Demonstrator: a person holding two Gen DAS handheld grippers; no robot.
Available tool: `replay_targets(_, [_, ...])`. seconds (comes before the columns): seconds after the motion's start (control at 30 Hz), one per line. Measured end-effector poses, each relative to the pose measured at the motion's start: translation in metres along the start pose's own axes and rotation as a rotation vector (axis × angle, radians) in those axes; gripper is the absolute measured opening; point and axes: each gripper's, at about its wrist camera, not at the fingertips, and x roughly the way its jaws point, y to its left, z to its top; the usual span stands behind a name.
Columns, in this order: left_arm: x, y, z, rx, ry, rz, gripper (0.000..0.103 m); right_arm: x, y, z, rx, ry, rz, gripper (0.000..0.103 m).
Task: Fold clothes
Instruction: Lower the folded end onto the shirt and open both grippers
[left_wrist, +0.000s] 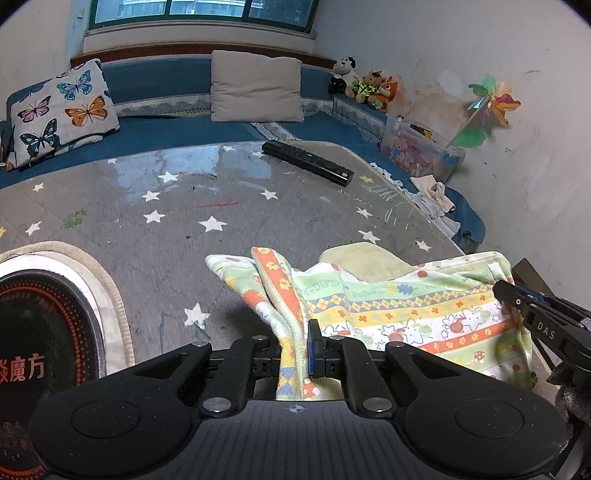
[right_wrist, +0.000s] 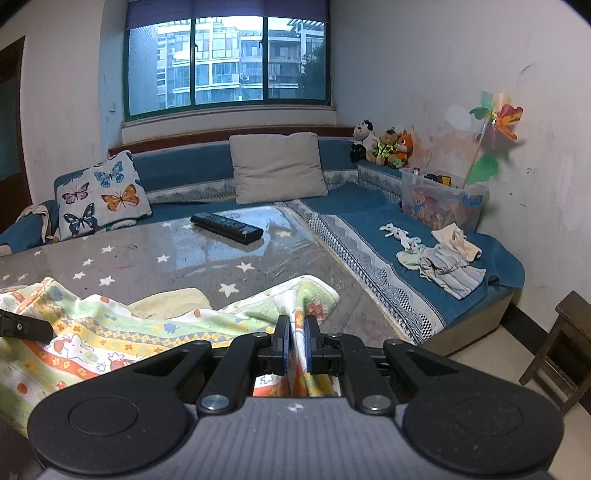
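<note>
A patterned children's cloth (left_wrist: 406, 306) with green, yellow and orange bands lies bunched at the near edge of the star-print table (left_wrist: 177, 206). My left gripper (left_wrist: 295, 347) is shut on its left corner. My right gripper (right_wrist: 297, 345) is shut on its right corner, and the cloth (right_wrist: 110, 332) stretches to the left between the two. The right gripper's fingers (left_wrist: 517, 295) show at the right edge of the left wrist view. A pale yellow inner side of the cloth (left_wrist: 365, 262) shows behind the fold.
A black remote (left_wrist: 306, 162) lies at the table's far side. A round black heater (left_wrist: 40, 332) stands at the near left. A blue sofa (right_wrist: 354, 199) wraps around, with cushions, small clothes (right_wrist: 443, 262), a toy box (right_wrist: 439, 201). A wooden stool (right_wrist: 565, 350) stands right.
</note>
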Motion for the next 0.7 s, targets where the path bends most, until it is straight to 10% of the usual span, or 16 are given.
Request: replay_targets(0.7, [0.015,0.011,-0.012,0.005,0.05,0.066,0.033,0.017,-0.005,-0.016,0.014,0.081,-0.022,0.011])
